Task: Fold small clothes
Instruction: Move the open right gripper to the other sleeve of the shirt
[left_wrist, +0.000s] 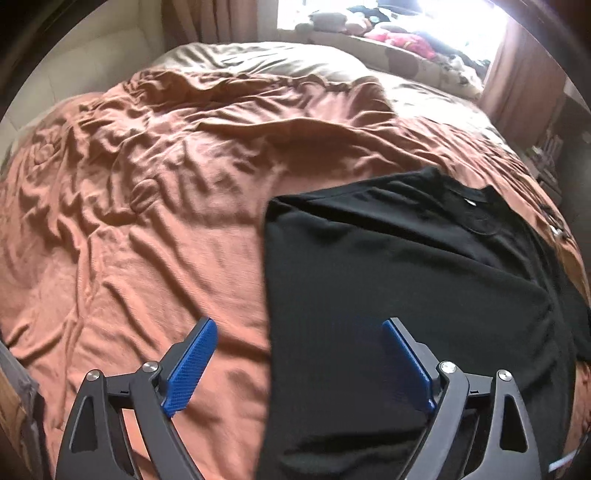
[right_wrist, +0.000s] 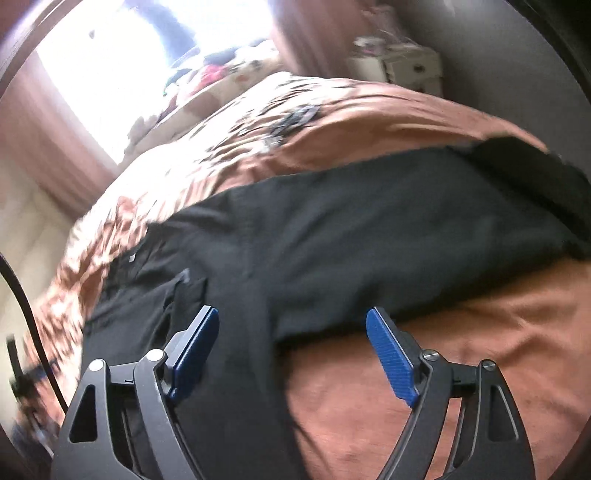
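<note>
A black T-shirt (left_wrist: 399, 266) lies flat on an orange-brown bedspread (left_wrist: 147, 206), its folded left edge running straight down the middle of the left wrist view. My left gripper (left_wrist: 299, 325) hovers open above that edge, blue pads wide apart, nothing between them. In the blurred right wrist view the same black T-shirt (right_wrist: 332, 229) stretches across the bedspread (right_wrist: 461, 369), a sleeve near the lower left. My right gripper (right_wrist: 291, 314) is open over the shirt's near edge and holds nothing.
The bedspread is heavily wrinkled to the left and behind the shirt. A beige pillow area (left_wrist: 266, 59) lies at the far end under a bright window (left_wrist: 369, 14) with piled items on the sill. Curtains (left_wrist: 517, 74) hang on the right; a white cabinet (right_wrist: 402, 66) stands beyond the bed.
</note>
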